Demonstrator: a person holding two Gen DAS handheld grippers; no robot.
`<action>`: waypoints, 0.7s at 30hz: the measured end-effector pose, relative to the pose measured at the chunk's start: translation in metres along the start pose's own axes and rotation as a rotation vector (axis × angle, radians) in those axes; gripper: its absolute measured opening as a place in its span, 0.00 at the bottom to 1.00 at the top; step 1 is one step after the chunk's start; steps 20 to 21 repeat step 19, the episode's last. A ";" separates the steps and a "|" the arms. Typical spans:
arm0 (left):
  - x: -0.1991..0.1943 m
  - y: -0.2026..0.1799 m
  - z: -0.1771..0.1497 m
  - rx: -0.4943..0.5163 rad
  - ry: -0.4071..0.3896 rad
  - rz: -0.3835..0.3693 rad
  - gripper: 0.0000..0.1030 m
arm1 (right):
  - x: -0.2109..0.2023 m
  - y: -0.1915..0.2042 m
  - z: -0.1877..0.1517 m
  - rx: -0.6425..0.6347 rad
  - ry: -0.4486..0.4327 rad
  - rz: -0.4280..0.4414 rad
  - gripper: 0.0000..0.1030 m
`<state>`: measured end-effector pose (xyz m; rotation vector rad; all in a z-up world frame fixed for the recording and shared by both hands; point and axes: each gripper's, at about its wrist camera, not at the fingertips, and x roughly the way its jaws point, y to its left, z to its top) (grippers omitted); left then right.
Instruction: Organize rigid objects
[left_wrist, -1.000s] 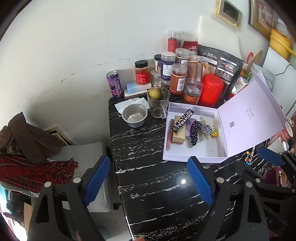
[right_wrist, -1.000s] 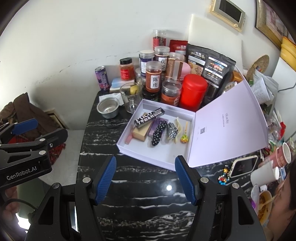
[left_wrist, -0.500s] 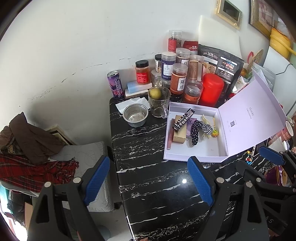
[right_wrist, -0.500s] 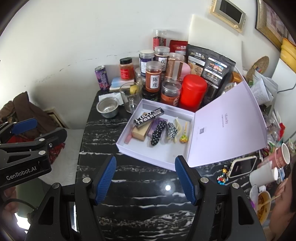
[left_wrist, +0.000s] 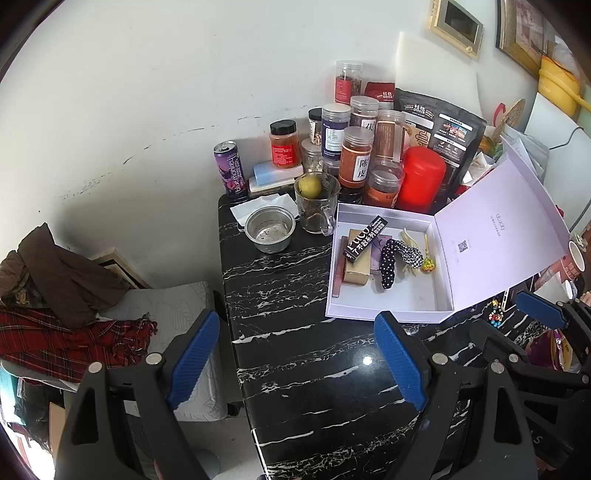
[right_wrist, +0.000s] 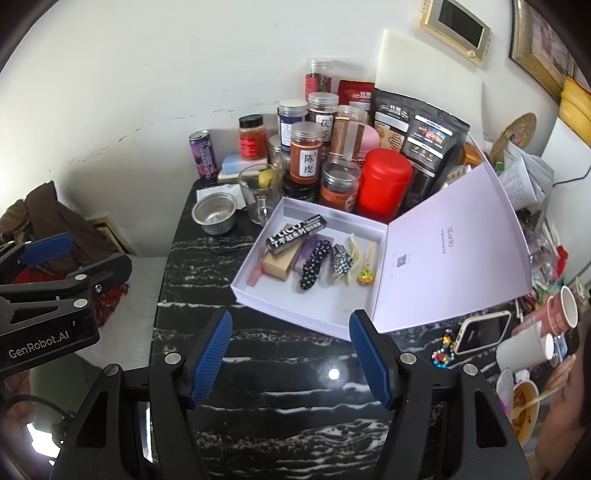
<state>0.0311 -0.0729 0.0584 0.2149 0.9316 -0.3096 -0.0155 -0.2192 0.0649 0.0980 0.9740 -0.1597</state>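
An open lilac box (left_wrist: 395, 304) (right_wrist: 332, 302) lies on the black marble table (left_wrist: 295, 350) (right_wrist: 280, 398), its lid (left_wrist: 495, 236) (right_wrist: 450, 258) tilted up to the right. Inside it lie a black printed carton (left_wrist: 365, 238) (right_wrist: 297, 233), a tan carton (left_wrist: 358, 266) (right_wrist: 282, 264), a dotted black hair clip (left_wrist: 388, 264) (right_wrist: 314, 264), a checked clip (right_wrist: 341, 260) and a small yellow trinket (left_wrist: 427, 264) (right_wrist: 365, 275). My left gripper (left_wrist: 297, 354) hovers open over the table's near left, nothing between its fingers. My right gripper (right_wrist: 290, 354) hovers open just before the box's front edge.
Behind the box stand several spice jars (left_wrist: 356, 157) (right_wrist: 304, 158), a red canister (left_wrist: 421, 177) (right_wrist: 384, 184), black pouches (right_wrist: 424, 129), a purple can (left_wrist: 231, 171), a glass mug with a lemon (left_wrist: 317, 201) and a steel cup (left_wrist: 269, 229) (right_wrist: 214, 214). A phone (right_wrist: 480, 330), beads and paper cups crowd the right.
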 end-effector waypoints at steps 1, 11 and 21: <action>0.000 0.000 0.000 0.001 0.000 0.000 0.84 | 0.000 0.001 0.000 0.000 0.000 -0.001 0.65; -0.003 0.003 -0.002 -0.007 -0.002 -0.005 0.84 | -0.002 0.000 0.000 -0.008 -0.005 0.000 0.65; -0.005 0.004 -0.005 -0.005 -0.005 -0.003 0.84 | -0.005 0.002 -0.002 -0.018 -0.005 0.004 0.66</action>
